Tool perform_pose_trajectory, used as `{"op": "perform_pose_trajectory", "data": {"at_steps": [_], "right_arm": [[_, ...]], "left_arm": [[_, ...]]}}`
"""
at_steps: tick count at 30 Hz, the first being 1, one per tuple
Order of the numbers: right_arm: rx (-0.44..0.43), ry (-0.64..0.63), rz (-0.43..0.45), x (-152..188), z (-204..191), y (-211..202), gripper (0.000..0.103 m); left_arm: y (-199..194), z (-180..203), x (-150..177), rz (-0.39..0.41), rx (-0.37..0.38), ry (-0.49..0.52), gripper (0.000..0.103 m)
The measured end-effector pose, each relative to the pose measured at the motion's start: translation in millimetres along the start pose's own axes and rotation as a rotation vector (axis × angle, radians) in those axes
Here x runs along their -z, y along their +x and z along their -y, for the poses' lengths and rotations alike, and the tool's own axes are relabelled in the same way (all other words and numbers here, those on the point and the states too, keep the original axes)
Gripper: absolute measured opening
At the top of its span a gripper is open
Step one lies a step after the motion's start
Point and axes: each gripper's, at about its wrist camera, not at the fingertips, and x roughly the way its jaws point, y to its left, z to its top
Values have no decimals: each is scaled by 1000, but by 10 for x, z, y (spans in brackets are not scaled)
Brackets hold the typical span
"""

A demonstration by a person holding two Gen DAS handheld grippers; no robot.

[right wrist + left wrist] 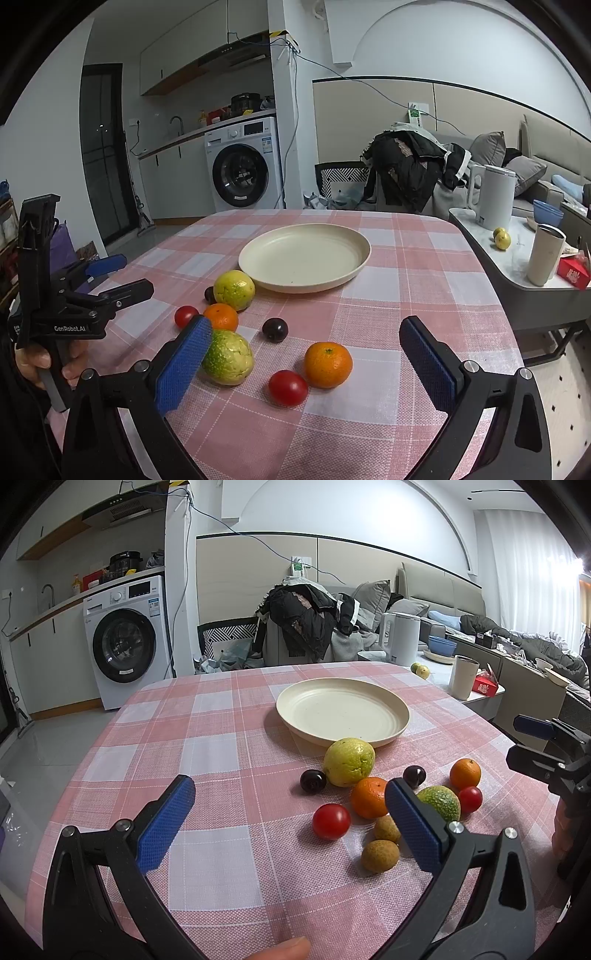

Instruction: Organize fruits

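Observation:
A cream plate [343, 710] [304, 258] sits empty on the pink checked tablecloth. In front of it lie a yellow-green guava [349, 762] [233, 289], a greener guava [441, 803] [229, 357], two oranges [369, 797] [465, 773] [328, 364] [221, 316], two red tomatoes [331, 821] [287, 387], two dark cherries [313, 781] [275, 329] and two small brown longans [380, 855]. My left gripper [290, 818] is open and empty above the cloth, left of the fruit. My right gripper [304, 363] is open and empty, hovering near the orange and tomato.
A side table [517, 266] to the right holds a white kettle [493, 197], a cup [545, 254], two yellow fruits [501, 238] and a red box. A clothes-covered chair [406, 170] stands behind the table. A washing machine [127, 640] stands at the back left.

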Motion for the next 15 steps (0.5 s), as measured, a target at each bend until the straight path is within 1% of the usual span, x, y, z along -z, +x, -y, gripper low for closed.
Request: {"op": "perform_pose_trajectory", "data": {"at_steps": [15], "right_arm": [[-1, -7, -4, 1, 4, 12, 103]], "left_arm": [[-12, -5, 3, -2, 0, -1, 102]]}}
